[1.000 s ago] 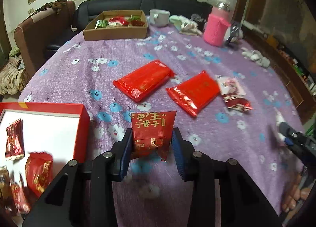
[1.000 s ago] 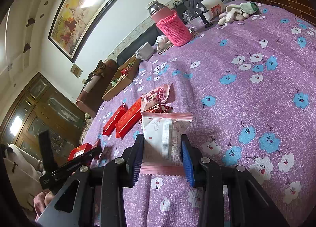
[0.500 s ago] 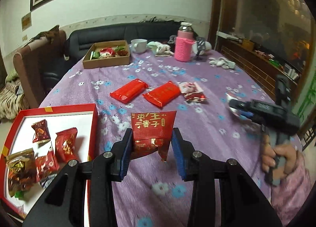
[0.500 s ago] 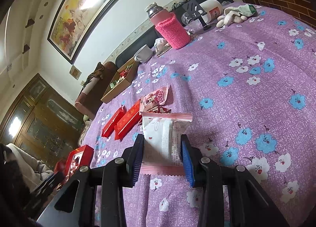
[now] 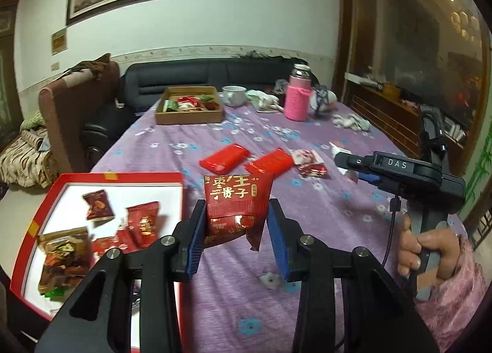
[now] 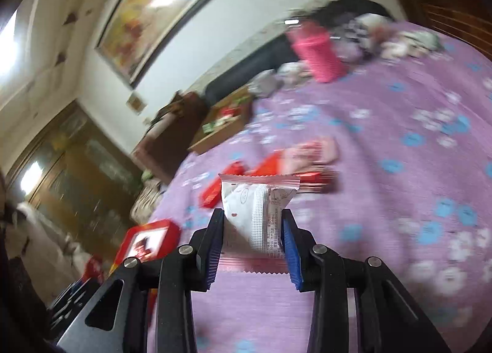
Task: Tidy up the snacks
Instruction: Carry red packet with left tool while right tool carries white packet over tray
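Note:
My left gripper (image 5: 236,224) is shut on a red snack packet with gold characters (image 5: 238,199) and holds it above the purple tablecloth, just right of the red box (image 5: 37,221) that holds several snacks. My right gripper (image 6: 252,231) is shut on a white snack packet with pink edges (image 6: 256,202), lifted above the table; it also shows in the left wrist view (image 5: 347,162) at the right. Two red packets (image 5: 224,156) (image 5: 272,162) and a pink-white packet (image 5: 307,158) lie on the table.
A brown cardboard box of snacks (image 5: 189,115) sits at the far end, with a white mug (image 5: 233,95), a pink-sleeved flask (image 5: 296,98) and cloth items (image 5: 350,121). A sofa (image 5: 215,72) and an armchair (image 5: 67,113) stand beyond the table.
Both grippers have risen from the table with their packets. The left wrist view now shows the whole red box and the right gripper; the right wrist view is blurred by motion.

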`<state>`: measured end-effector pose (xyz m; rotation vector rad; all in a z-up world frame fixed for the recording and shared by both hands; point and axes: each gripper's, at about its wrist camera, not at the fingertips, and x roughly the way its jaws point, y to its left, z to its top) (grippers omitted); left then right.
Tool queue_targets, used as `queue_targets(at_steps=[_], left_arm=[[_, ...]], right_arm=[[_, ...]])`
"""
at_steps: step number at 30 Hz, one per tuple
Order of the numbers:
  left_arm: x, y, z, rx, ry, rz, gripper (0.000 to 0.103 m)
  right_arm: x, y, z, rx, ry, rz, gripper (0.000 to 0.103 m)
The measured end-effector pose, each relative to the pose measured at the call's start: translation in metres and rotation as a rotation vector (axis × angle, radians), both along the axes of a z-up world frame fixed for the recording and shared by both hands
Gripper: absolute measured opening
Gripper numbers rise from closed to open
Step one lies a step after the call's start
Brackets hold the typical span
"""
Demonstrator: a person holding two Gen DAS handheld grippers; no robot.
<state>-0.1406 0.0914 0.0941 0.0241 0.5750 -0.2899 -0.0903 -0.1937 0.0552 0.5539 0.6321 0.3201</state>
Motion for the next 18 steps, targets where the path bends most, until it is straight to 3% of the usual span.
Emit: queue_targets(at_steps=[10,18], left_arm=[[0.001,0.057,-0.003,-0.044,0.0,0.135,0.037],[0.011,0.123,-0.011,-0.071,0.009,0.311,0.037]], right_arm=[[0.023,0.112,-0.007,-0.014,0.042,0.218,0.037],[0.043,0.185,-0.011,-0.018,0.071,0.344,0.036]])
